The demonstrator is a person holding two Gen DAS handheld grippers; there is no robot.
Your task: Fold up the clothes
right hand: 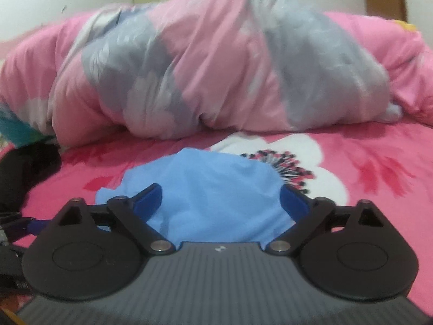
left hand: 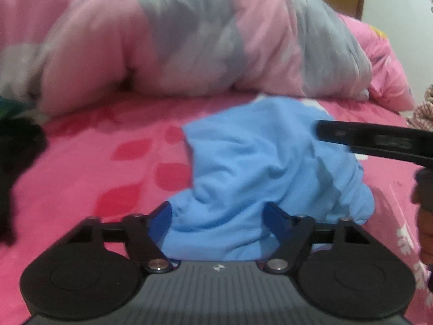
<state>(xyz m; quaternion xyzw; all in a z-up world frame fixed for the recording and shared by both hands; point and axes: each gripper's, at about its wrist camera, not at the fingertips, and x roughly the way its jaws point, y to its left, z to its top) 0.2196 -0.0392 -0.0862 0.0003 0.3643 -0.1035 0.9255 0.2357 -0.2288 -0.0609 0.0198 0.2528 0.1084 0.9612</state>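
Observation:
A light blue garment (left hand: 257,168) lies crumpled on the pink floral bedsheet (left hand: 94,178). My left gripper (left hand: 217,214) is open, its blue-padded fingers spread on either side of the cloth's near edge. My right gripper (right hand: 220,197) is also open, with the same blue garment (right hand: 208,189) bunched between its spread fingers. Part of the right gripper's black body (left hand: 379,143) shows at the right of the left wrist view, above the cloth. Neither gripper pinches the fabric.
A bulky pink and grey quilt (left hand: 189,35) is heaped across the back of the bed; it also fills the back of the right wrist view (right hand: 203,67). A black garment (left hand: 16,162) lies at the left. A pink pillow (left hand: 384,62) sits at the back right.

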